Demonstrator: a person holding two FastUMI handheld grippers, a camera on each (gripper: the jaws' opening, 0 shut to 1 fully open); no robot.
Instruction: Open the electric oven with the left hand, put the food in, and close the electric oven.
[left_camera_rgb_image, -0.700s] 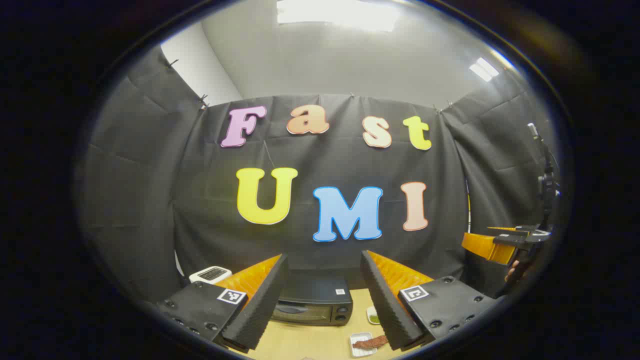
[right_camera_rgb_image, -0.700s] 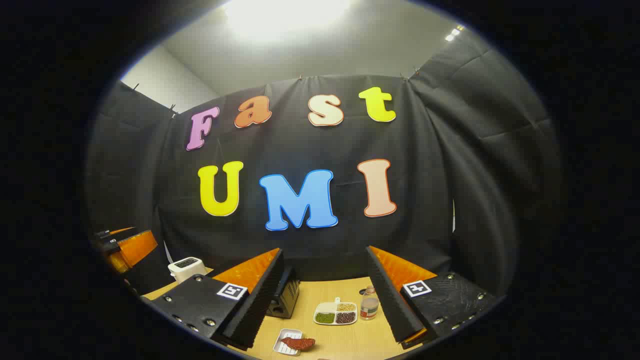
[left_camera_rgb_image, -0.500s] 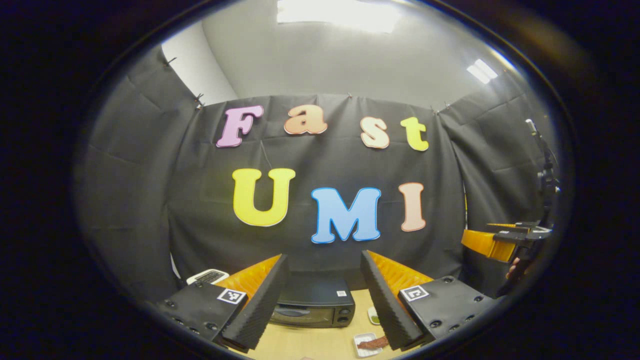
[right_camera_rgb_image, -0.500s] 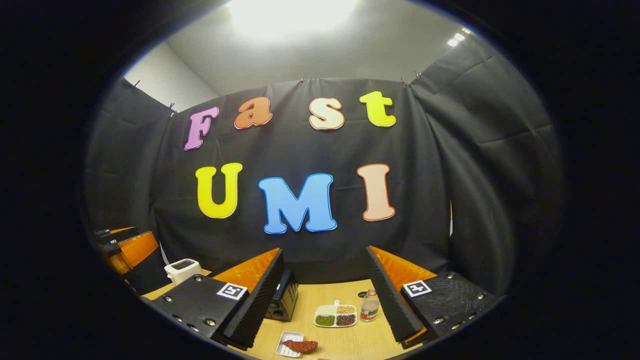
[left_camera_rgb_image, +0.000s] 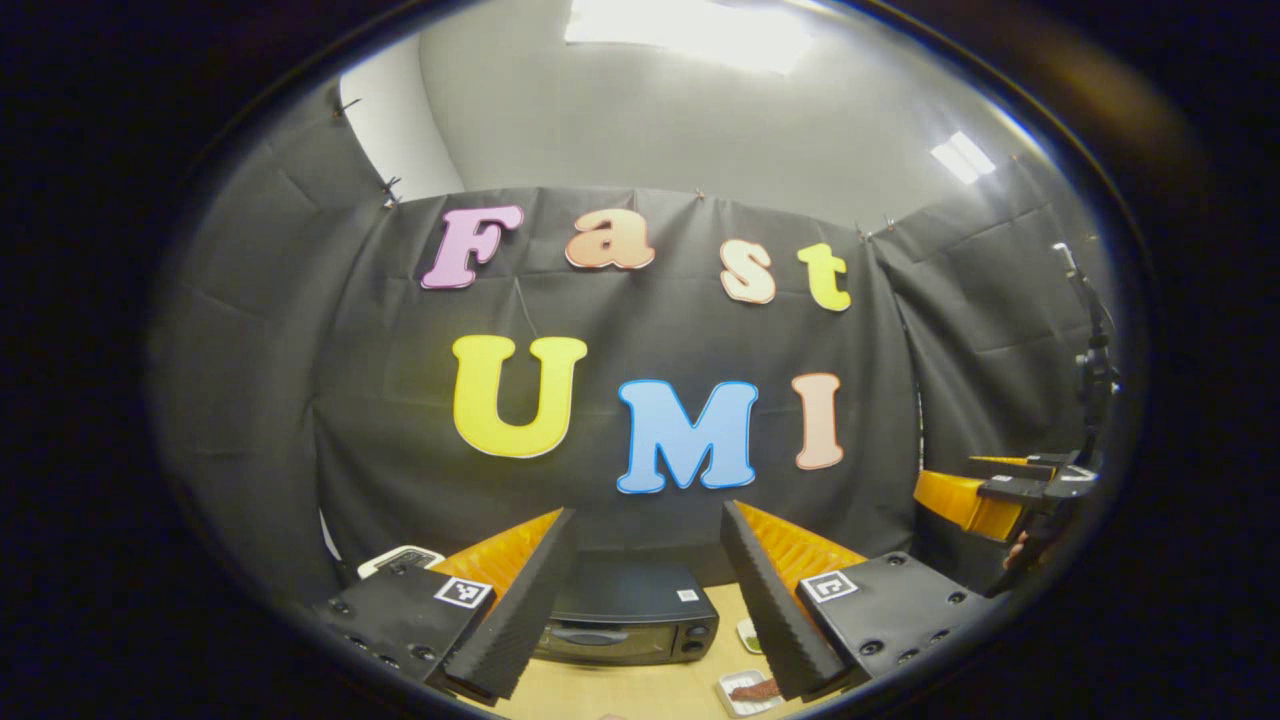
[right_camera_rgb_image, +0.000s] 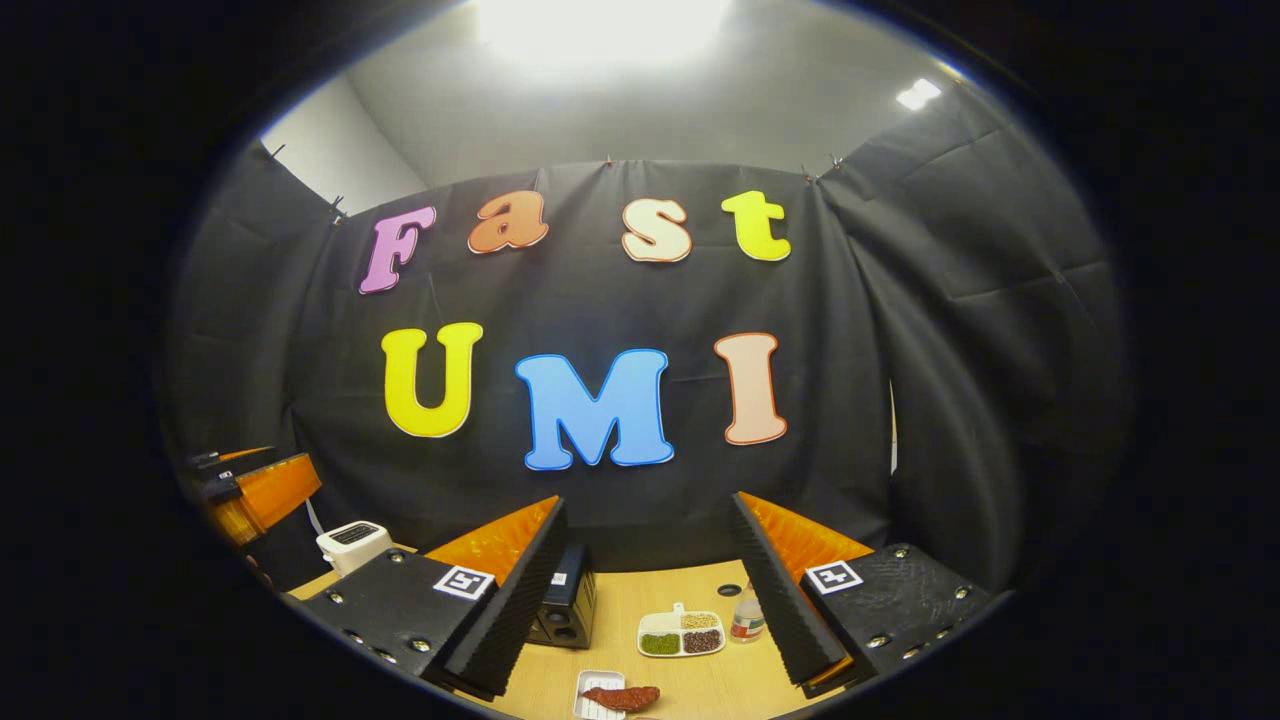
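Two grippers hang above a wooden table (right_camera_rgb_image: 690, 690), both with their fingers spread wide apart and nothing between them. In the left gripper view, the left gripper (left_camera_rgb_image: 645, 580) looks straight at the electric oven (left_camera_rgb_image: 630, 620), a black box with its glass door closed and two knobs at its right end; it sits on the table at the far side, against the black cloth wall. Just right of the oven, nearer the camera, a small white tray (left_camera_rgb_image: 745, 692) holds the food (left_camera_rgb_image: 752, 689), a dark reddish strip partly hidden behind the gripper's right finger. A white toaster (left_camera_rgb_image: 400, 560) peeks out at the left, beyond the left finger. The right gripper (left_camera_rgb_image: 985, 495) shows far off at the right edge, orange and black, with a hand (left_camera_rgb_image: 1020, 550) below it. In the right gripper view, the right gripper (right_camera_rgb_image: 645, 585) sees the oven's side (right_camera_rgb_image: 570, 610) behind its left finger, the food (right_camera_rgb_image: 622, 697) on its tray (right_camera_rgb_image: 592, 705) near the bottom, a divided dish of beans (right_camera_rgb_image: 682, 634) and a small bottle (right_camera_rgb_image: 747, 620) farther right, and the toaster (right_camera_rgb_image: 352, 545) at the left.
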